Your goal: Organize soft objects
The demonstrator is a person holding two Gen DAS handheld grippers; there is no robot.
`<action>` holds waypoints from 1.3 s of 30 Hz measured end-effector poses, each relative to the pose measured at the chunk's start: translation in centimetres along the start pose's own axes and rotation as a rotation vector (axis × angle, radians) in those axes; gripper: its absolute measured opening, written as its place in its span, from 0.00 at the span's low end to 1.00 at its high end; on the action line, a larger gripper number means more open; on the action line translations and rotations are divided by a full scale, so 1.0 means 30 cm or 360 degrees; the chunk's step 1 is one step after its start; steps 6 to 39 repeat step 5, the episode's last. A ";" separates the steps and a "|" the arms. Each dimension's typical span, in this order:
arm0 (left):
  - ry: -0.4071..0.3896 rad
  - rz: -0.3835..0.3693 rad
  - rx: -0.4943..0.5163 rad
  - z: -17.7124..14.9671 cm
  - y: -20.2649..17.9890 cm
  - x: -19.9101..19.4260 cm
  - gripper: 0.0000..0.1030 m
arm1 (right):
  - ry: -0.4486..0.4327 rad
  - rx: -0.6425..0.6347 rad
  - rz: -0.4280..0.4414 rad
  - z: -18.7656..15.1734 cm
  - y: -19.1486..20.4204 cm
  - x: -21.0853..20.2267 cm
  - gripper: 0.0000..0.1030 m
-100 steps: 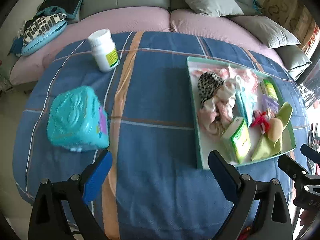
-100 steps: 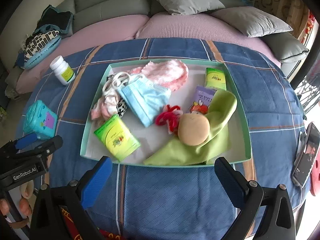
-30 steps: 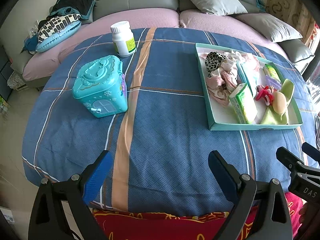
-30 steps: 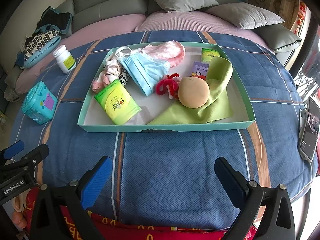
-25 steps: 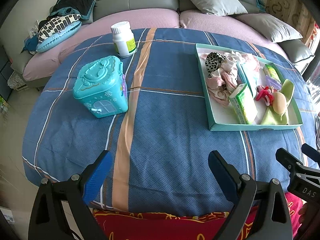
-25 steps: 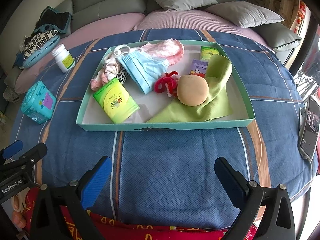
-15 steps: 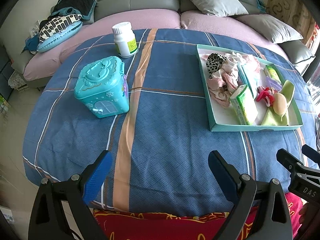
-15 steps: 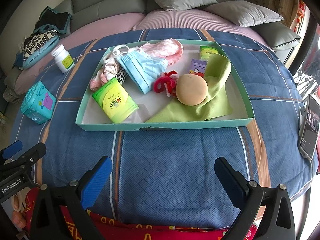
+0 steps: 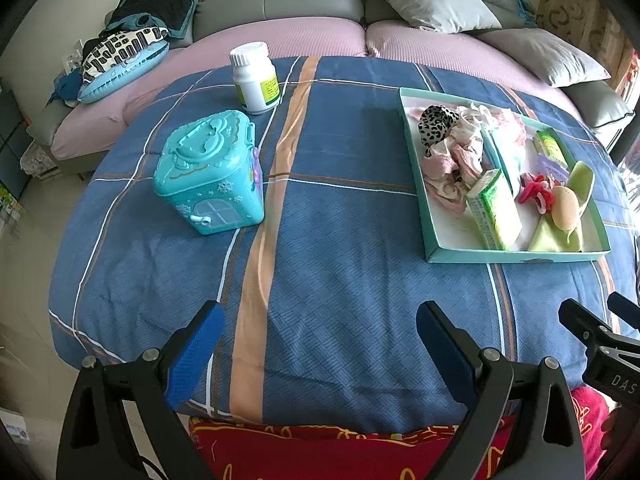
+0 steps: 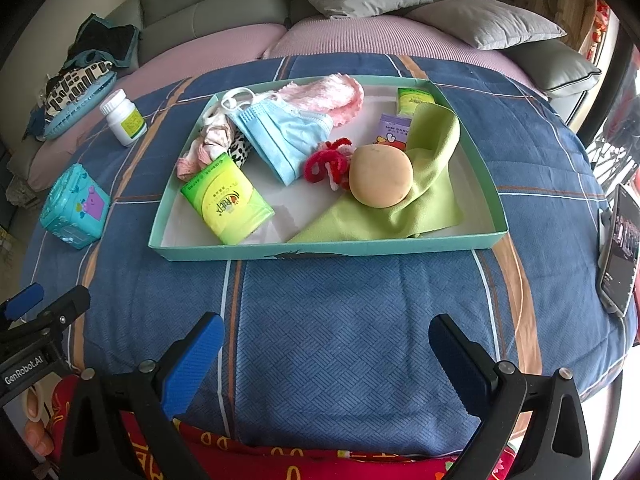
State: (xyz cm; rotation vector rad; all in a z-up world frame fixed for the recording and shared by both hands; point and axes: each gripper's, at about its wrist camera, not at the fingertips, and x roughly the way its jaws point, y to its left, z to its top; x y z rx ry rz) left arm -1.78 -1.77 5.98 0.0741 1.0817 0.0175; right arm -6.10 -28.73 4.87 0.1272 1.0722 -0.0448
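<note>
**Both hand-held grippers open over the blue cloth, tray untouched**

At the bottom of each wrist view, a hand-held gripper hung above the near edge of the blue plaid cloth [image 10: 360, 320]. The left hand-held gripper [image 9: 320, 344] had its blue-padded fingers spread wide with nothing between them, and the right hand-held gripper [image 10: 326, 350] stood equally open and empty.

In the centre of the right wrist frame sat the teal tray [image 10: 320, 249], holding the soft things. A blue face mask [image 10: 286, 134] lay in its upper middle, overlapping a pink fuzzy cloth [image 10: 324, 96] behind it. A green tissue pack [image 10: 226, 198] lay at lower left, with a bundle of small pink and spotted fabric [image 10: 212, 144] just above it. A tan round sponge [image 10: 380, 176] rested on the green cloth [image 10: 400, 208] toward the right, touching a red chenille loop [image 10: 326, 162].

Left of the tray, well apart from it, stood a teal toy case [image 9: 210, 172] and a white bottle [image 9: 256, 78]. A phone [image 10: 618, 248] lay at the right edge of the frame.
</note>
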 end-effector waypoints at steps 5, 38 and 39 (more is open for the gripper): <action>-0.0030 0.0005 -0.0018 -0.002 0.010 -0.005 0.94 | -0.0001 0.0004 0.0000 0.000 -0.005 -0.002 1.00; -0.0030 0.0005 -0.0018 -0.002 0.010 -0.005 0.94 | -0.0001 0.0004 0.0000 0.000 -0.005 -0.002 1.00; -0.0030 0.0005 -0.0018 -0.002 0.010 -0.005 0.94 | -0.0001 0.0004 0.0000 0.000 -0.005 -0.002 1.00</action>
